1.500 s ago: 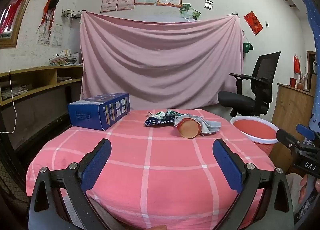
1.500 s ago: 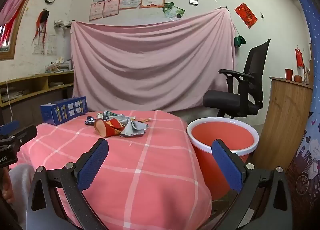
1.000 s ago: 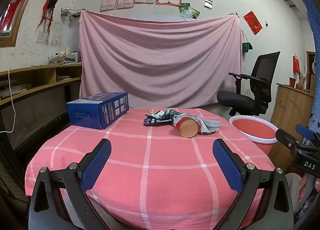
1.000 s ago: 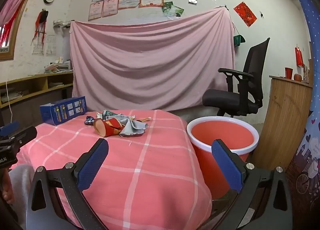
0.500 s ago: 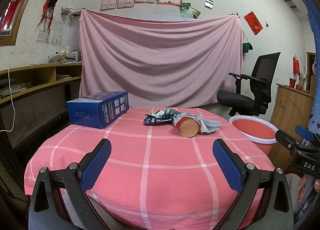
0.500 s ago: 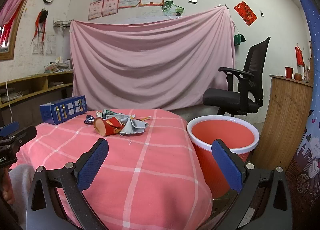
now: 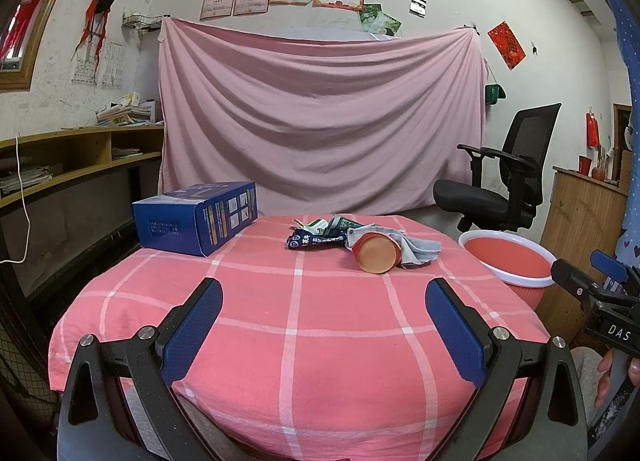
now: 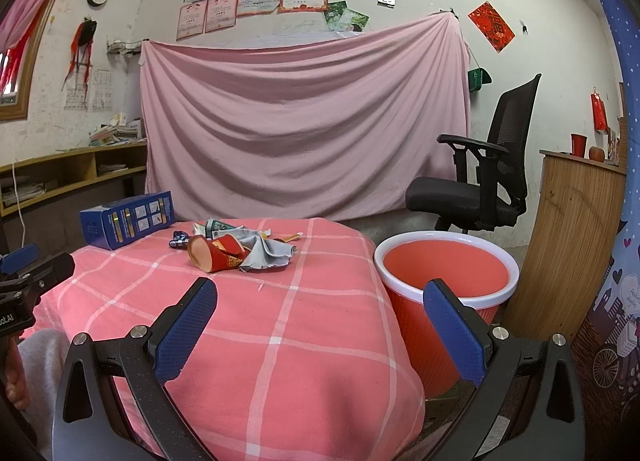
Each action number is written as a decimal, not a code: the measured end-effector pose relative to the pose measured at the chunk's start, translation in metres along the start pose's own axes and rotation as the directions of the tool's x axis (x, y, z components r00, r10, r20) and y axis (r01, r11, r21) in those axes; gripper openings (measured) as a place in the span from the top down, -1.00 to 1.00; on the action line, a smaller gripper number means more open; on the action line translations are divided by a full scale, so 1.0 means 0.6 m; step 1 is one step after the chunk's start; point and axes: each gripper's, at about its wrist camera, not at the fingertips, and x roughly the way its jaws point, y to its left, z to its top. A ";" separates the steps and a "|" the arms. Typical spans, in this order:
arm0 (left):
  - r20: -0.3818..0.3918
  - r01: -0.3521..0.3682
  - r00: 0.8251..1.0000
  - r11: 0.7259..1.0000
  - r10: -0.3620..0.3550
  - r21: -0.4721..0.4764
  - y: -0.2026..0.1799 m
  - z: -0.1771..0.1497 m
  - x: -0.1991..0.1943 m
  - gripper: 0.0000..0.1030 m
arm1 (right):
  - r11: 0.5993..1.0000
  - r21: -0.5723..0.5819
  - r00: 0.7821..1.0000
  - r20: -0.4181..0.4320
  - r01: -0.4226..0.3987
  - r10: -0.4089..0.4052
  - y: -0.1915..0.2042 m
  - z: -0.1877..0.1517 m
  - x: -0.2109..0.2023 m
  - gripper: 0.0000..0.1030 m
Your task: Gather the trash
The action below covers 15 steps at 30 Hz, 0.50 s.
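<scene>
Right wrist view: blue box [image 8: 127,219] beside trash pile [image 8: 236,247].

Both views evenly lit, soft indoor light, no harsh glare. Daylight at window [image 7: 16,41] upper left. Soft shadows in pink sheet [image 7: 320,117] folds. Strong fisheye bend + dark vignette at corners. Focus sharp throughout, no motion blur.

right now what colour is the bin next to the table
Red-orange with a white rim; the bin shows best in the right wrist view, standing on the floor beside the table.
</scene>
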 end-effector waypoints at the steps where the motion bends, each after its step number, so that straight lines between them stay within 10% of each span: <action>1: 0.000 0.000 1.000 1.000 0.000 0.000 0.000 0.000 0.000 -0.93 | 1.000 0.000 1.000 0.000 0.000 0.000 0.000 0.000 0.000 -1.00; 15: -0.003 0.000 1.000 1.000 0.000 -0.001 0.001 0.001 0.001 -0.93 | 1.000 0.000 1.000 -0.001 0.000 0.000 0.000 0.000 0.000 -1.00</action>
